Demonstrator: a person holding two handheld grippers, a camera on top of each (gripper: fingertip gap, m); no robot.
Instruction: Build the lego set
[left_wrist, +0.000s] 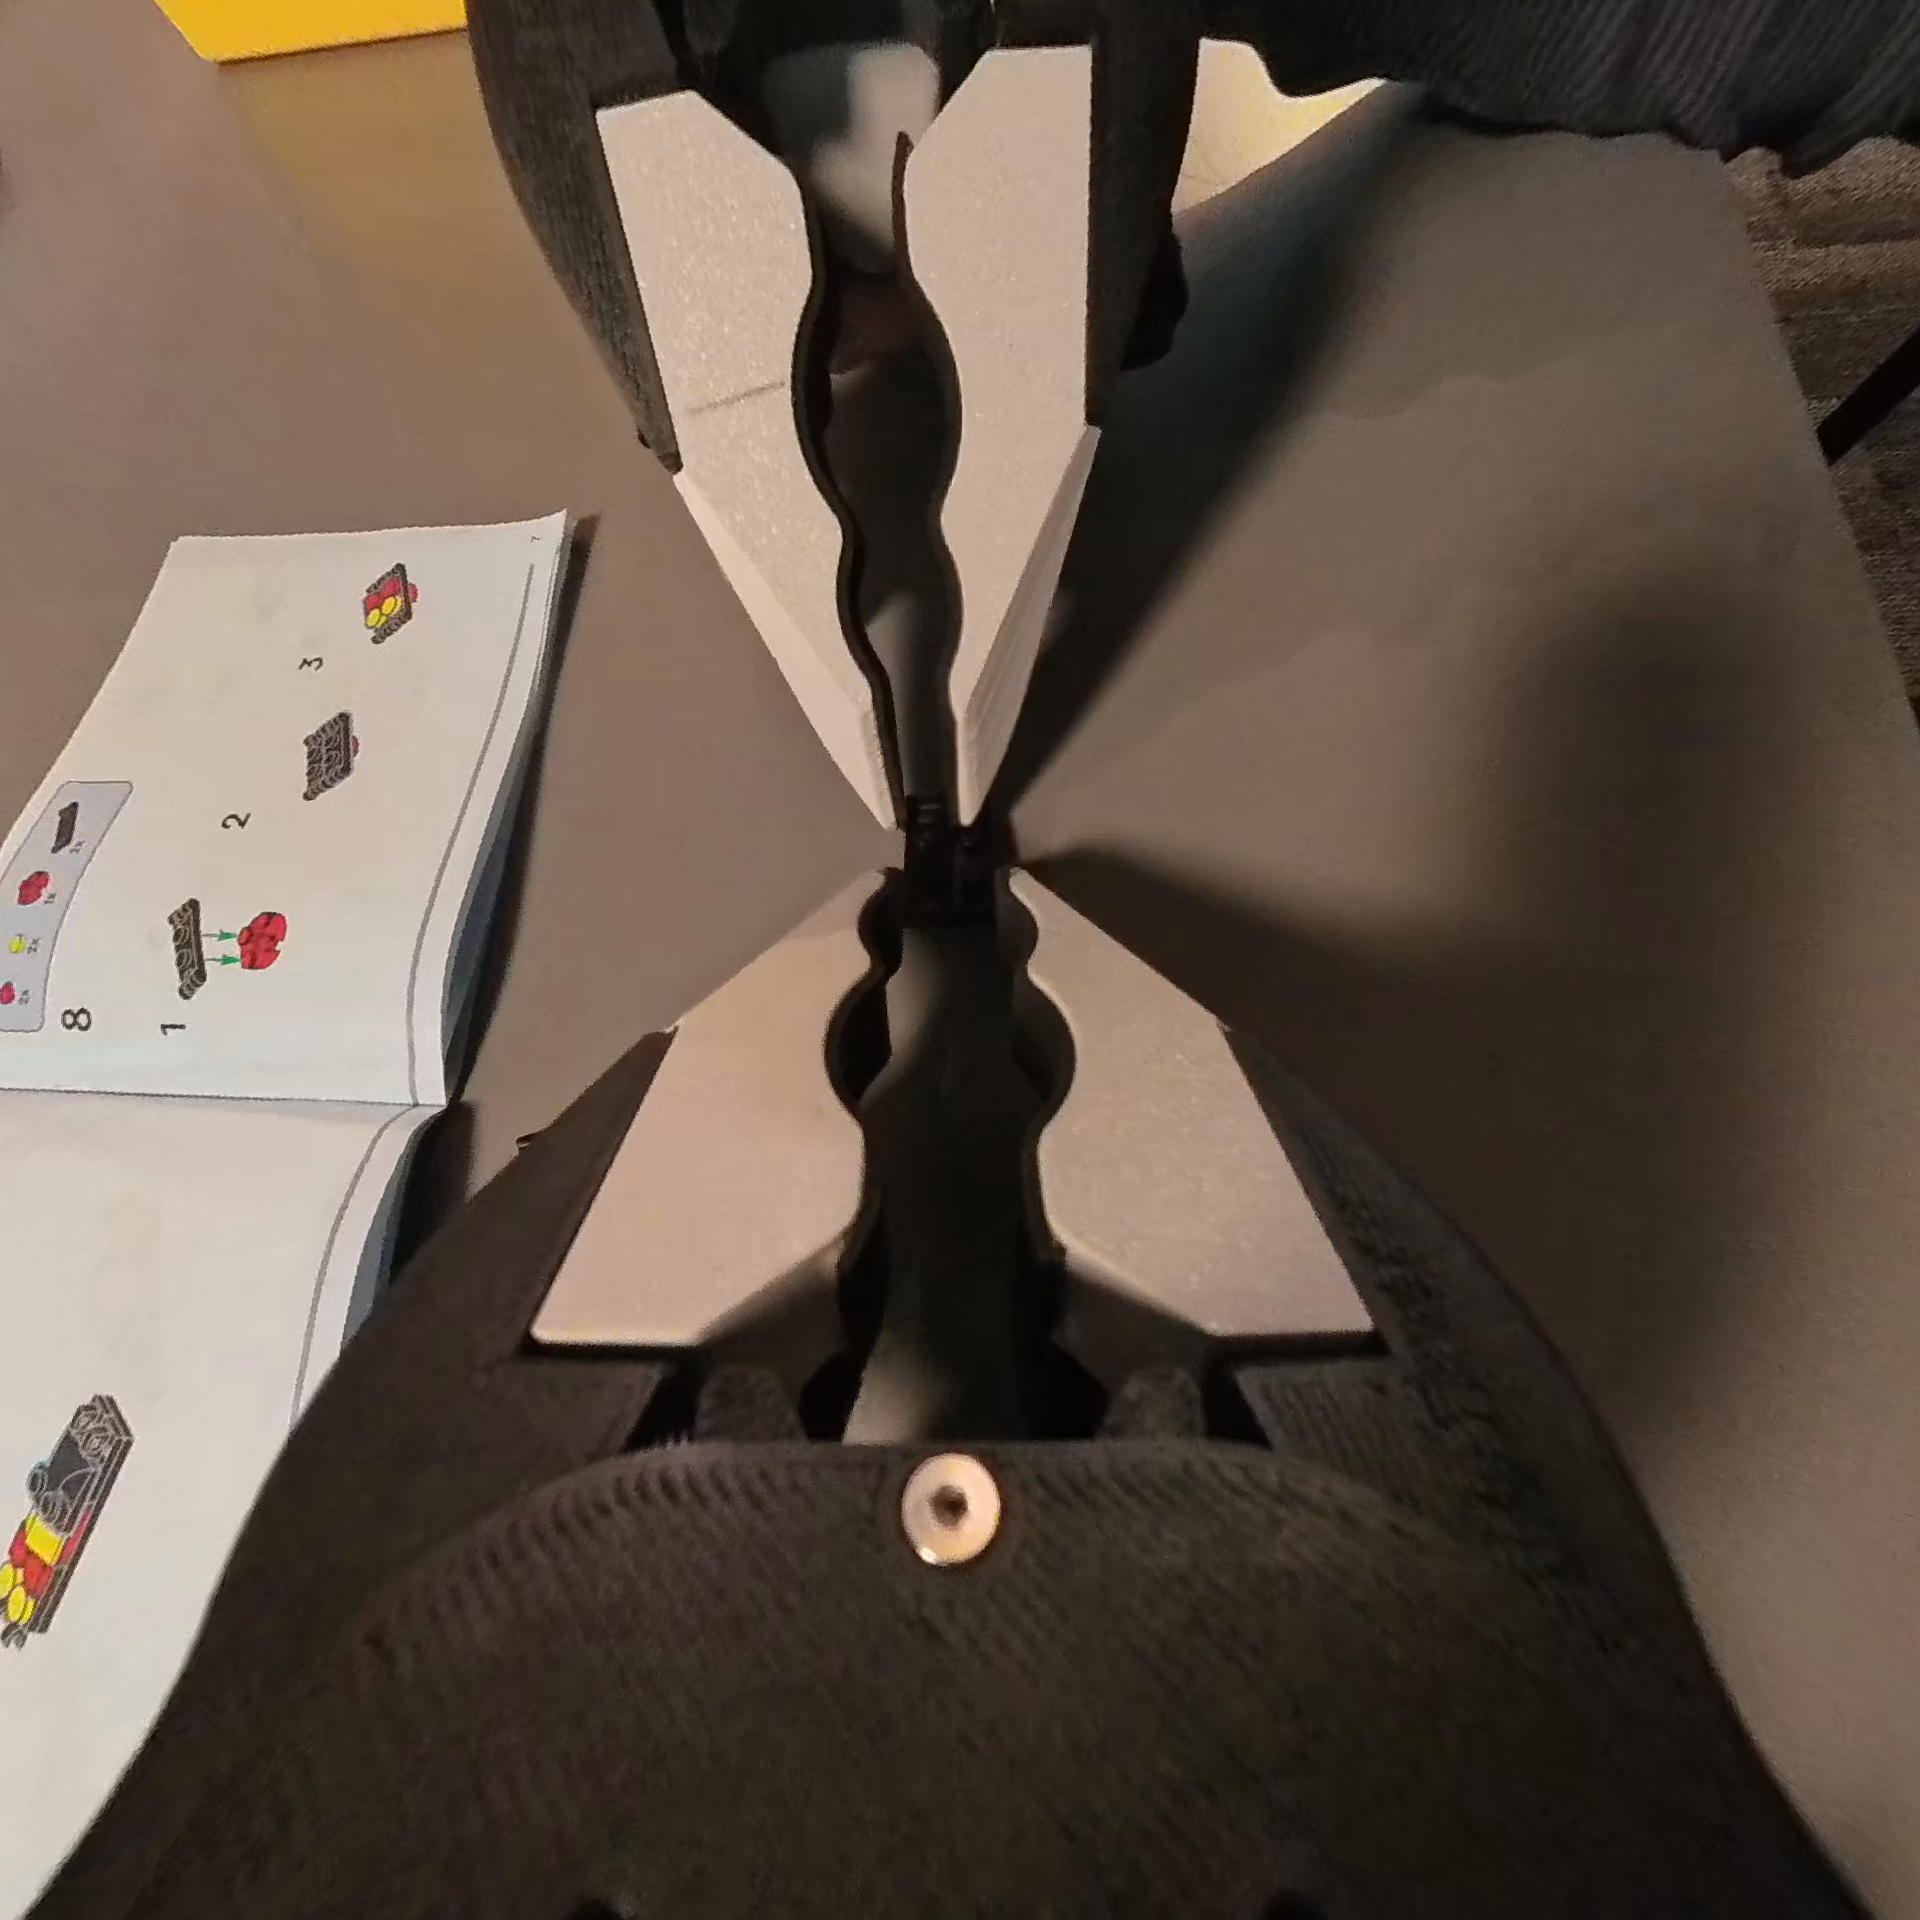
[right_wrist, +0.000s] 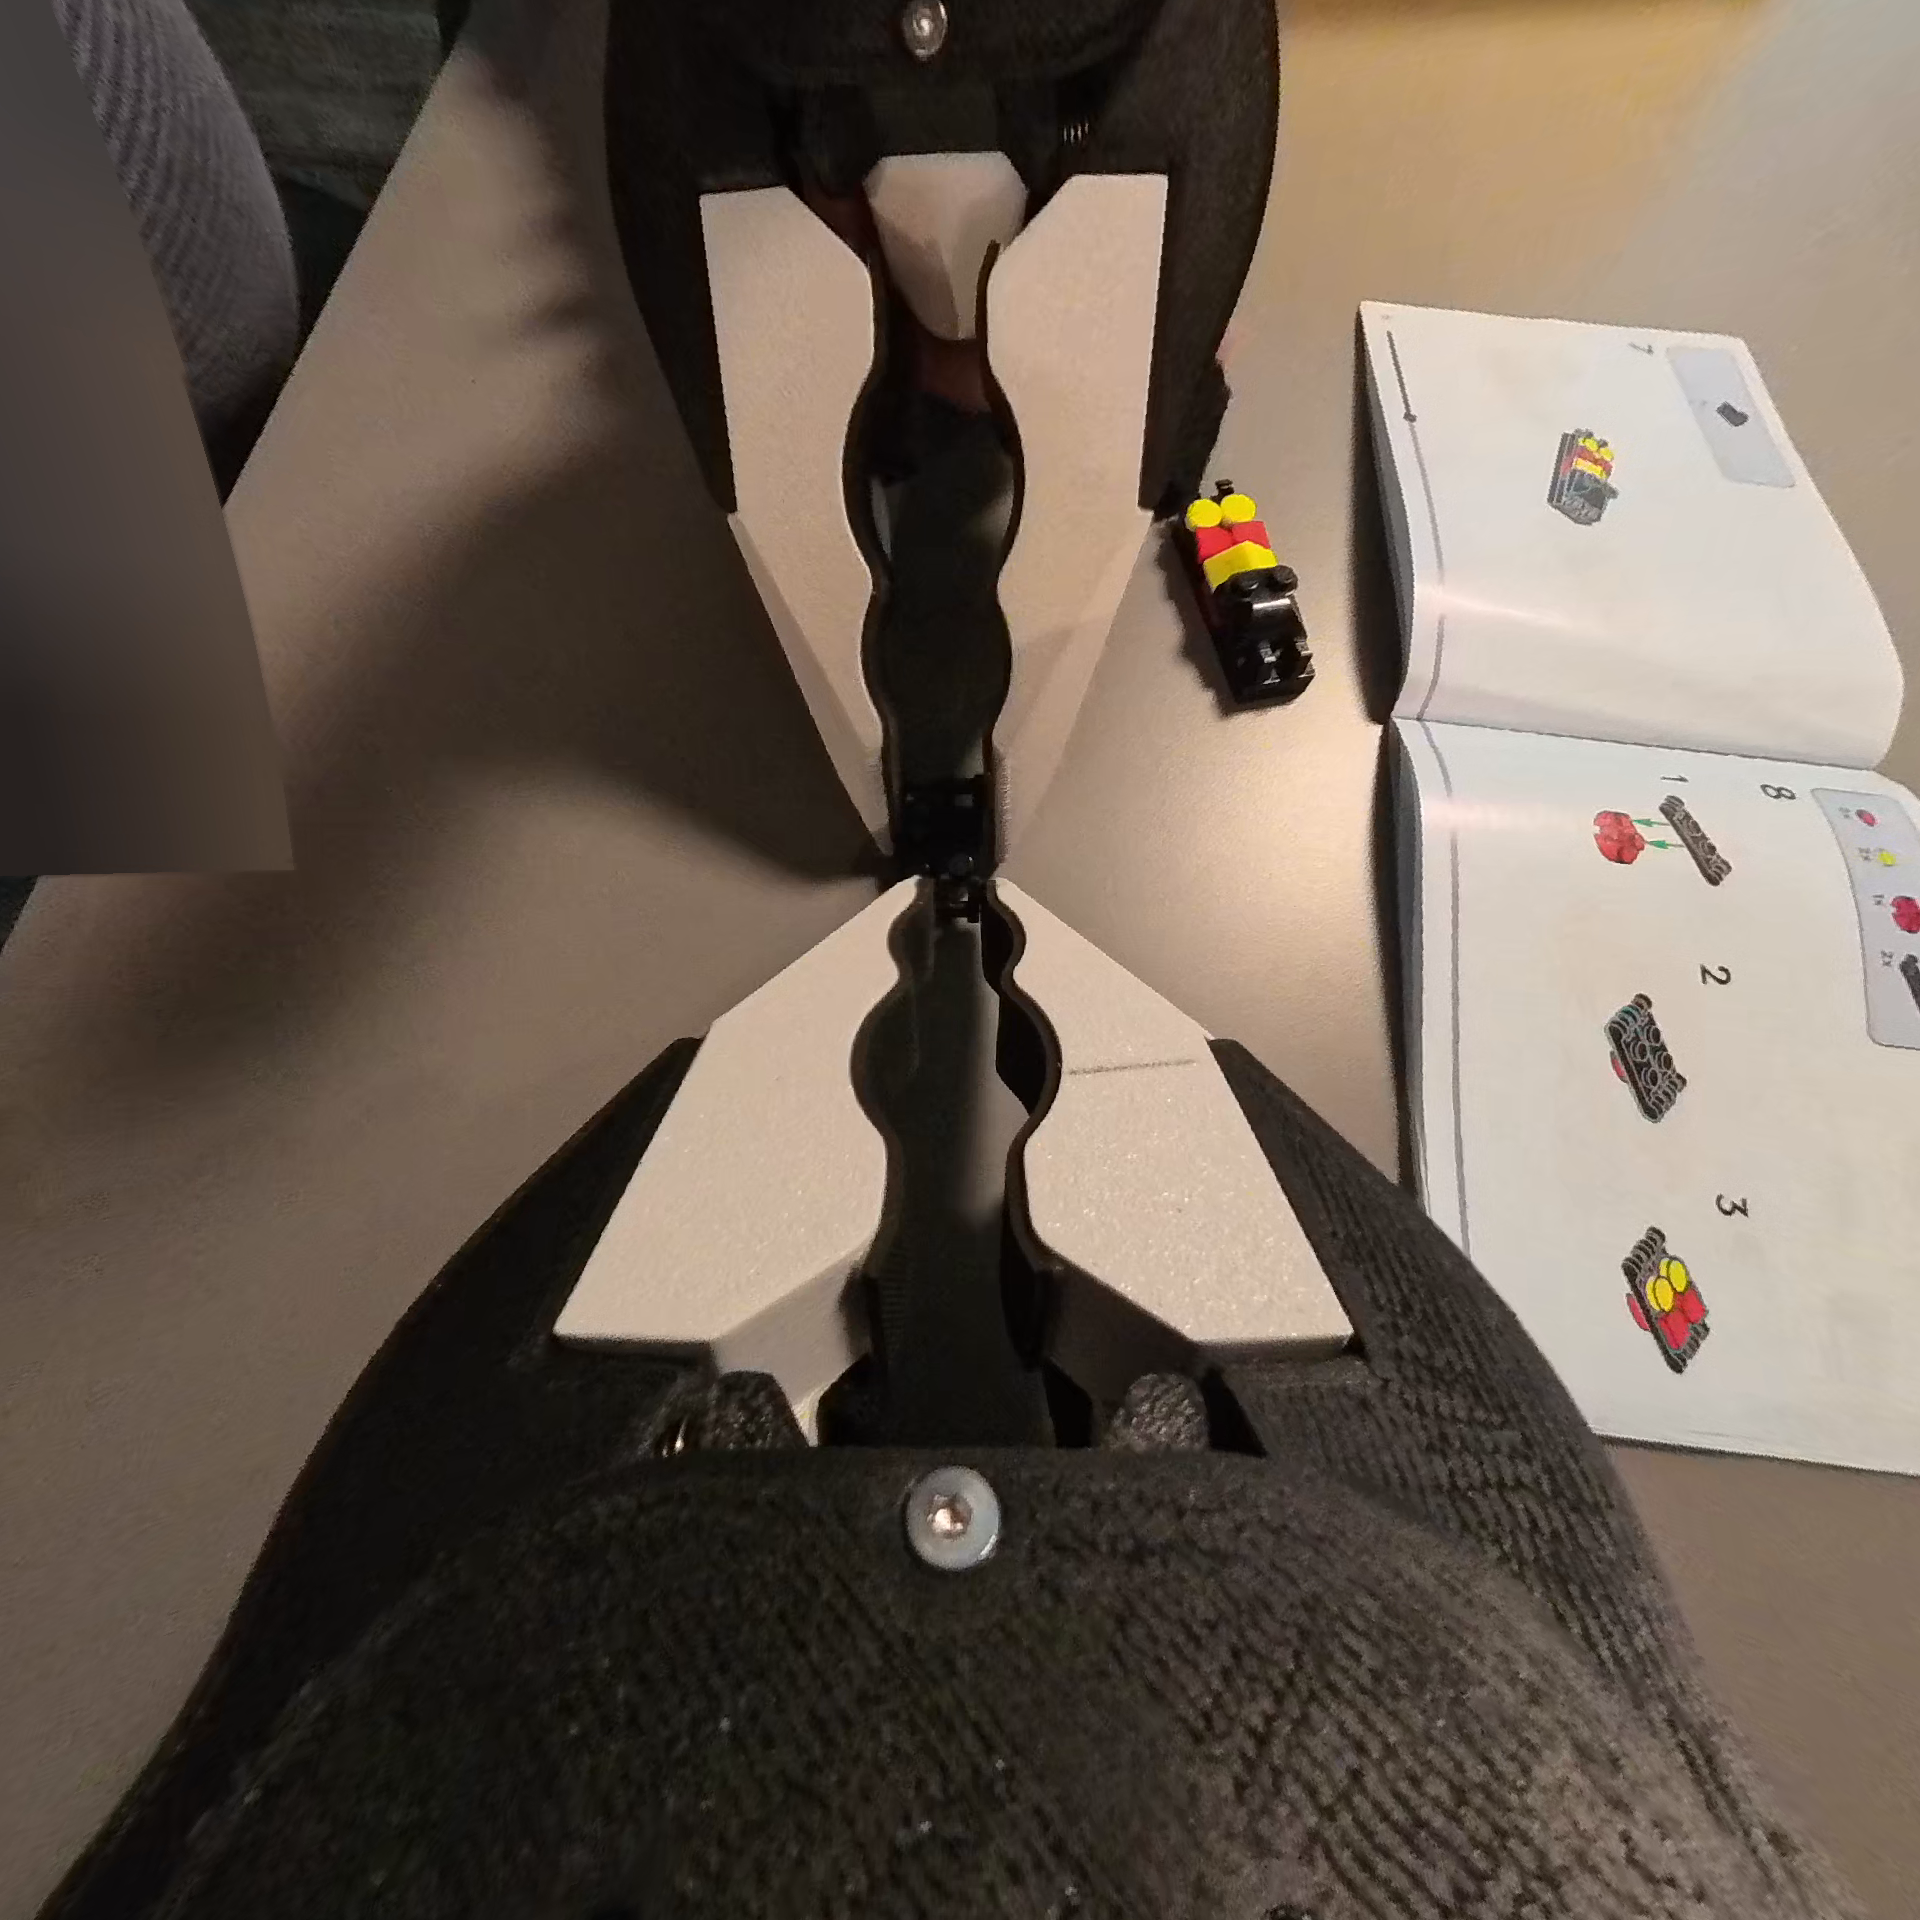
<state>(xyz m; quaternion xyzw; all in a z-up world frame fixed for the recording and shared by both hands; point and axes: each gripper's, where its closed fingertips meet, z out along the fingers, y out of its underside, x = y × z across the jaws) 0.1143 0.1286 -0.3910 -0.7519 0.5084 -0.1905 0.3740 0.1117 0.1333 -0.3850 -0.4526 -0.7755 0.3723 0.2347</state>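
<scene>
Both tools tip to tip over the table (left_wrist: 1455, 727), nose to nose. Left tool (left_wrist: 940, 883) pinched tight on a small black lego piece (left_wrist: 940, 873), fingers nearly closed w/ only the piece between. Right tool (right_wrist: 956, 899) likewise clamped on a small black piece (right_wrist: 954, 902), and right ahead of it the left one's black plate (right_wrist: 940, 816) sits touching or almost touching — can't tell which. So the two bits meet dead centre, each straight ahead of its own tool, along the line both tools share. Looks like a mating step: press them together along that axis, keep studs lined up, no twist. Risk, I'd say: tiny parts, a slip pops one out.

Off to the side, the part-built black, red & yellow model (right_wrist: 1247, 592) lies on the table, well apart from the tips, long axis running roughly away from the right cam. Instruction booklet (right_wrist: 1642, 831) open just beyond it, nearer the right tool's right side.
</scene>
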